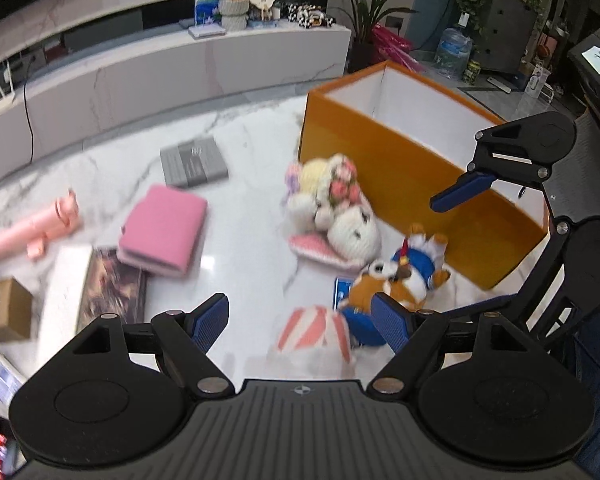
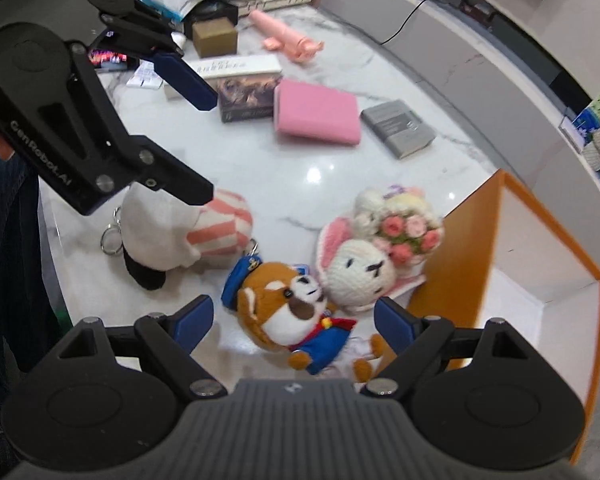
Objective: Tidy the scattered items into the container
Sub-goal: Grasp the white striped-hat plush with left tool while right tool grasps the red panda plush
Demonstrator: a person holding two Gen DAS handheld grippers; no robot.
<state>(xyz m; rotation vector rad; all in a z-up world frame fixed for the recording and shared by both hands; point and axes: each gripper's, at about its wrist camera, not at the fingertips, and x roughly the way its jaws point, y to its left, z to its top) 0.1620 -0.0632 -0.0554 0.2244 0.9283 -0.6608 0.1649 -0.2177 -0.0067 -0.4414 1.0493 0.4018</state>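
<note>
On the glossy white marble tabletop [image 2: 284,168] the soft things cluster by the orange container [image 2: 456,248], a rigid open box with white inner walls and crisp straight edges. A crocheted white rabbit [image 2: 358,276] with pink-lined ears leans against the box's outer wall, a knitted bouquet doll [image 2: 404,220] just behind it. A fuzzy brown plush dog [image 2: 288,312] in a blue cap and coat lies touching the rabbit. Beside it sits a plump plush with pink-and-white stripes [image 2: 216,232] (metal key rings at one end).

The right gripper [image 2: 294,322] hangs above the dog, its blue ribbed pads spread wide and grasping nothing. The left gripper [image 1: 300,322] is likewise spread wide and empty, over the striped plush.

Farther off lie a pink padded rectangle [image 2: 318,118], a grey book [image 2: 398,128] and a pink tube-shaped item [image 2: 284,34]; bare marble lies between these and the toys.
</note>
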